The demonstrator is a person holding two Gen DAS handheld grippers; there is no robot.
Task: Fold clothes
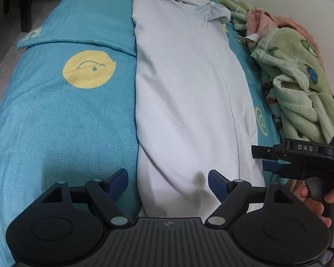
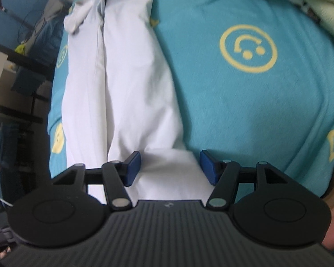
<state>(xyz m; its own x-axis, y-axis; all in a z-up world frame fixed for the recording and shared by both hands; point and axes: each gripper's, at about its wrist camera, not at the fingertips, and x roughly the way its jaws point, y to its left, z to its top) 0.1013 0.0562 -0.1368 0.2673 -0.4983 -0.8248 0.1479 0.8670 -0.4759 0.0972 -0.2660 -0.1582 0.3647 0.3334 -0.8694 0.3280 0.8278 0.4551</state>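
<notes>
A pale white garment [image 1: 184, 93] lies stretched lengthwise on a teal bedspread [image 1: 66, 122] printed with yellow smiley faces. Its sides are folded in and a sleeve bunches at the far end. My left gripper [image 1: 168, 183] stands open over the garment's near left edge, with nothing between its blue pads. In the right wrist view the same garment [image 2: 131, 89] runs away from me. My right gripper [image 2: 170, 166] is open above the near end of the cloth, holding nothing. The right gripper [image 1: 269, 158] also shows at the right edge of the left wrist view, held by a hand.
A heap of green fleece clothing [image 1: 300, 89] and a pink fleece piece [image 1: 267, 20] lies along the bed's right side by the wall. A white cord [image 1: 240, 0] trails near the far end. Dark furniture [image 2: 17, 102] stands beyond the bed's left edge.
</notes>
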